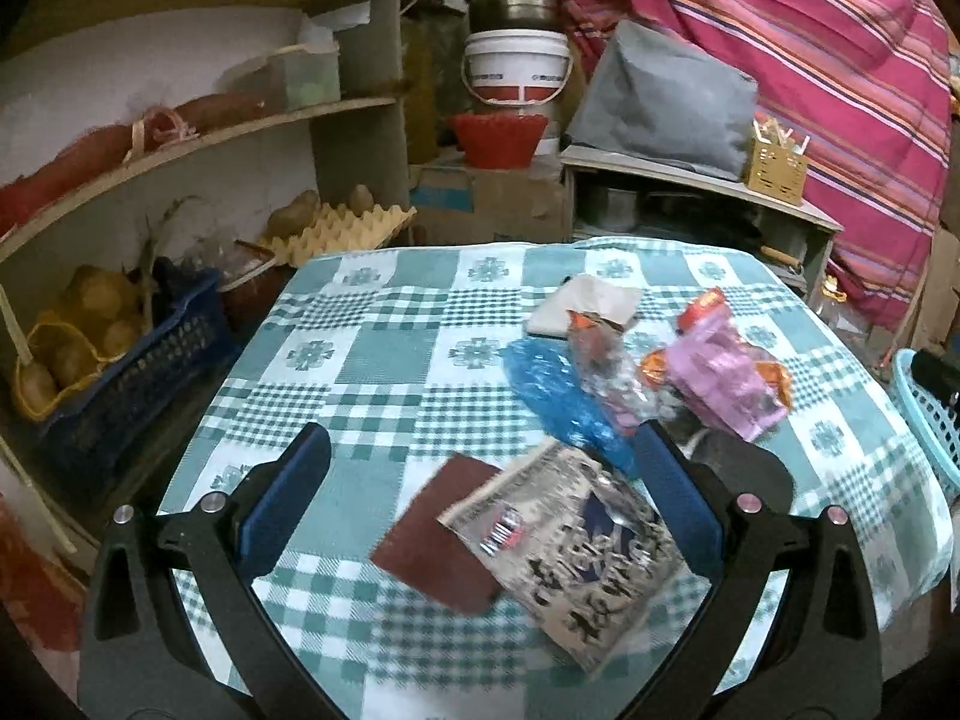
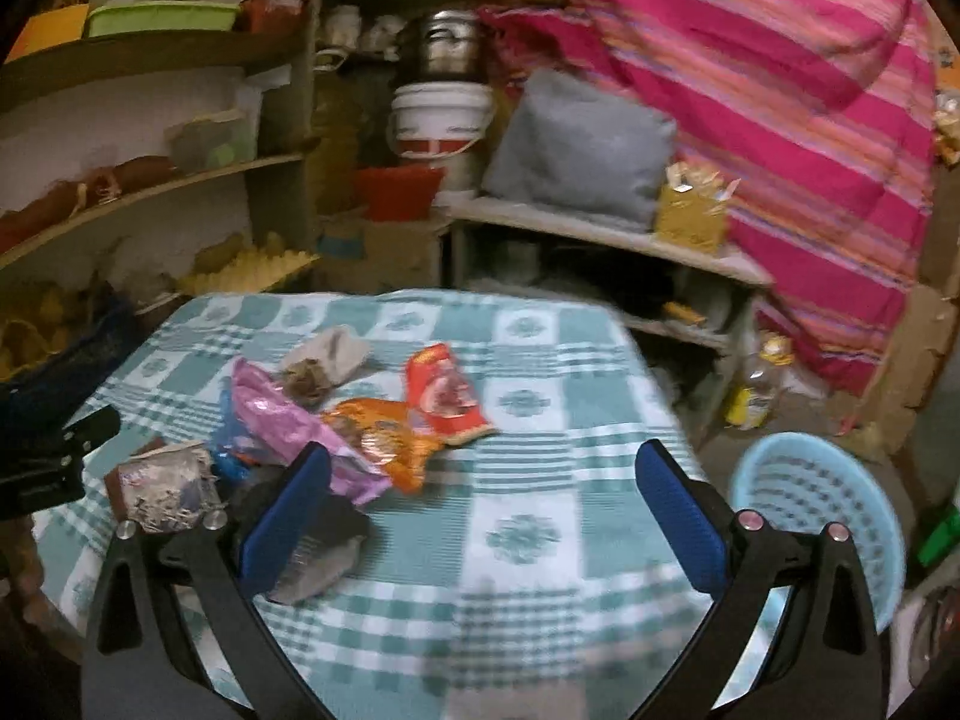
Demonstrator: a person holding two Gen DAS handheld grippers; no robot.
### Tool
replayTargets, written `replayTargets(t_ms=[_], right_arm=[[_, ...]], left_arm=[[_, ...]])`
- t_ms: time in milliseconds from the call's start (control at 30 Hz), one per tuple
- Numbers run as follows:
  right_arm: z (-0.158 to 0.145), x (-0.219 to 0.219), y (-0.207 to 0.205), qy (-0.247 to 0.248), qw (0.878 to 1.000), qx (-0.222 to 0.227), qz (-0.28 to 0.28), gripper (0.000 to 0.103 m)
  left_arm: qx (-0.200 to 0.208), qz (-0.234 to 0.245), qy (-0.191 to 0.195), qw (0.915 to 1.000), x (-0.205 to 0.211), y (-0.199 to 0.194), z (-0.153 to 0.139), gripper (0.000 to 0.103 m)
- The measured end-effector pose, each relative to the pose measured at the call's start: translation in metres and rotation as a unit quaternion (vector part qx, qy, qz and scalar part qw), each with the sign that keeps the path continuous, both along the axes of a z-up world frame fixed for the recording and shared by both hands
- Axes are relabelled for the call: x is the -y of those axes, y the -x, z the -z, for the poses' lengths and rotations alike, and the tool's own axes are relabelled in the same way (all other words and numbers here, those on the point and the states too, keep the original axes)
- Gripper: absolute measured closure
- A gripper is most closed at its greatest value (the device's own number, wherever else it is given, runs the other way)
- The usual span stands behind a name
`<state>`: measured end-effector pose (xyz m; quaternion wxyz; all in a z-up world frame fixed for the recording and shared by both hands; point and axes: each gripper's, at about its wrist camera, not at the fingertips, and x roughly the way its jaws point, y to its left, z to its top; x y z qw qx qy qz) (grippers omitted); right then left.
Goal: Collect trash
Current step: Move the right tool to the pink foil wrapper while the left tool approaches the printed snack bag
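Trash lies on a table with a green checked cloth (image 1: 372, 360). In the left wrist view a printed silver packet (image 1: 570, 546) and a brown card (image 1: 438, 540) lie between the fingers of my open, empty left gripper (image 1: 480, 492). Beyond them lie a blue wrapper (image 1: 558, 402), a pink wrapper (image 1: 720, 384) and a white paper (image 1: 588, 306). In the right wrist view my right gripper (image 2: 480, 504) is open and empty above the cloth (image 2: 540, 420). A pink wrapper (image 2: 288, 420), an orange wrapper (image 2: 384, 438) and a red wrapper (image 2: 444, 396) lie ahead of its left finger. A dark wrapper (image 2: 318, 564) lies under that finger.
A light blue basket (image 2: 822, 504) stands off the table's right side; it also shows in the left wrist view (image 1: 924, 408). Shelves with potatoes in a blue crate (image 1: 120, 372) and egg trays (image 1: 342, 228) stand left. A low shelf (image 1: 690, 192), buckets and a striped curtain (image 1: 810, 60) are behind.
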<state>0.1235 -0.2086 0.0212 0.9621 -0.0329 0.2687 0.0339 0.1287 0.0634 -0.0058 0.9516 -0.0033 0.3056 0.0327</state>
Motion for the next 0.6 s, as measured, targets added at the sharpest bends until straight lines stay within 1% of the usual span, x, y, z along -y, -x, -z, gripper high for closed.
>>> replayTargets(t_ms=[133,300,467,600], right_arm=[[0.02,-0.021,-0.027,-0.002,0.999,-0.032,-0.034,0.004],[0.035,-0.045,-0.048,0.007,0.997,-0.047,-0.059,0.004],[0.043,-0.069,-0.066,0.008,0.995,-0.062,-0.082,0.004],[0.049,-0.085,-0.073,0.021,0.992,-0.068,-0.101,0.004]], left_arm=[[-0.015,-0.008,-0.009,0.9998,-0.012,-0.016,0.011,0.005],[-0.029,-0.006,-0.001,0.9996,-0.023,-0.027,0.022,0.005],[-0.021,-0.005,-0.011,0.9997,-0.029,-0.028,0.023,0.005],[-0.019,-0.003,-0.01,0.9998,-0.035,-0.026,0.023,0.005]])
